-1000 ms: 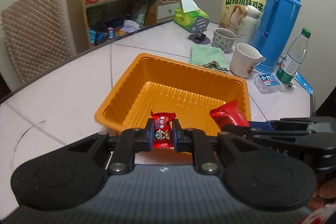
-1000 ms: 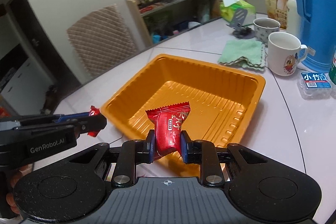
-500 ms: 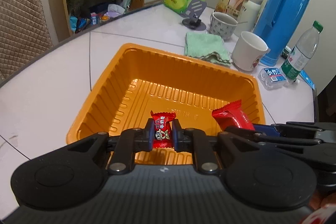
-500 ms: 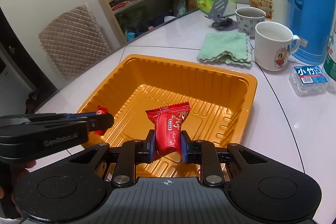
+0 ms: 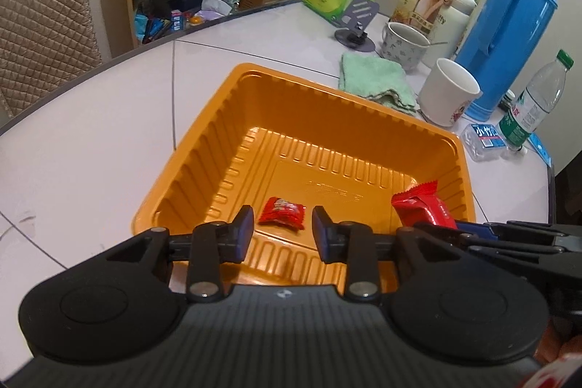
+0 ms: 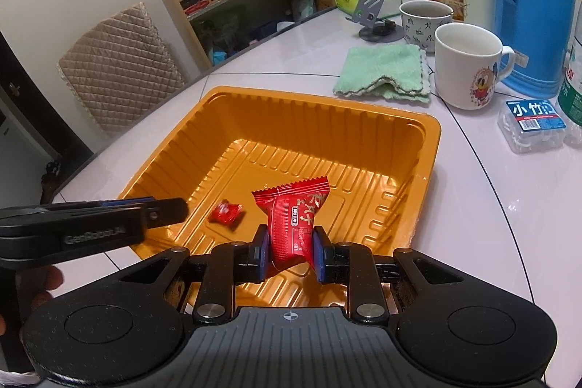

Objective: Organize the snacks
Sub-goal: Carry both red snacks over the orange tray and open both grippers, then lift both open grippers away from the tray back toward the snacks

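Left gripper has just been opening its fingers, so they're released now and the small red candy that was pinched between them a second ago lies on the floor of the orange tray on the worktop. 1 snack delivered. Right gripper is clenched on the bigger red snack packet, held upright over the tray's near edge. Looks like that 1 drops next.
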Demonstrator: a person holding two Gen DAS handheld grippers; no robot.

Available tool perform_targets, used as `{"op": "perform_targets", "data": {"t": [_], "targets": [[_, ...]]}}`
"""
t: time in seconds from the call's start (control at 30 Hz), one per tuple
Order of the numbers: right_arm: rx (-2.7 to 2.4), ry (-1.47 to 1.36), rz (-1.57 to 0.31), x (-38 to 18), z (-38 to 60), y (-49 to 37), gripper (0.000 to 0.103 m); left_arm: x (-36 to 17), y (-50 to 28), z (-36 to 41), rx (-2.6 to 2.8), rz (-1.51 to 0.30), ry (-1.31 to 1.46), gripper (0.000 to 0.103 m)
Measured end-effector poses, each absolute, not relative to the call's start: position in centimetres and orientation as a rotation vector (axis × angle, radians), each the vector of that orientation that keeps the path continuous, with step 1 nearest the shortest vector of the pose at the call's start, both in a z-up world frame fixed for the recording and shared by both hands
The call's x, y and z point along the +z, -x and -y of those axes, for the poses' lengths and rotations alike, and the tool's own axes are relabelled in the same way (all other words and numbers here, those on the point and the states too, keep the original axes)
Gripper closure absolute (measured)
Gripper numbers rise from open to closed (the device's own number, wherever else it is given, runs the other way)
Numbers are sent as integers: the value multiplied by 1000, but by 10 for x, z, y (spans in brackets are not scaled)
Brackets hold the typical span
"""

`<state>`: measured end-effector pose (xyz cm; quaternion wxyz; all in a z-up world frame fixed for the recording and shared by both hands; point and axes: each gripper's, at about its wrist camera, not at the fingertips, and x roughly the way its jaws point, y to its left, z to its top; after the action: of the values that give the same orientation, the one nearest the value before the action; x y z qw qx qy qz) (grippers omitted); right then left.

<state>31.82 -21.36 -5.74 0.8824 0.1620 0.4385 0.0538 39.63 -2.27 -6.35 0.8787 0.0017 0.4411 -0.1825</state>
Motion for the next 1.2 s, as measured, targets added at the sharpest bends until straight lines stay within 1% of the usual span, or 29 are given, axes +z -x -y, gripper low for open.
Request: {"op": "perform_targets", "data": {"t": [0.27, 0.33, 0.37, 0.4, 0.47, 0.5, 0.87, 1.0, 1.2], "targets": [[119, -351, -893, -56, 210, -321, 78, -55, -386, 8, -368, -910, 18, 72], [132, -364, -871, -54, 209, -321, 76, -53, -381, 5, -365, -907, 33, 72], [136, -375, -865, -54, 209, -322, 67, -52, -378, 4, -364, -905, 38, 72], [139, -386, -858, -53, 209, -321, 55, -51, -375, 3, -363, -904, 42, 72], [144, -396, -829, -50, 210, -317, 42, -48, -368, 0, -362, -900, 55, 71], [141, -389, -812, -47, 210, -314, 41, -47, -365, -1, -359, -900, 63, 71], [198, -326, -816, -37, 213, -281, 40, -31, -320, -9, -317, -877, 103, 69], [222, -325, -813, -29, 217, -265, 40, -22, -299, -7, -291, -861, 105, 66], [267, -315, -795, -15, 223, -240, 39, -11, -264, -4, -249, -852, 119, 65]]}}
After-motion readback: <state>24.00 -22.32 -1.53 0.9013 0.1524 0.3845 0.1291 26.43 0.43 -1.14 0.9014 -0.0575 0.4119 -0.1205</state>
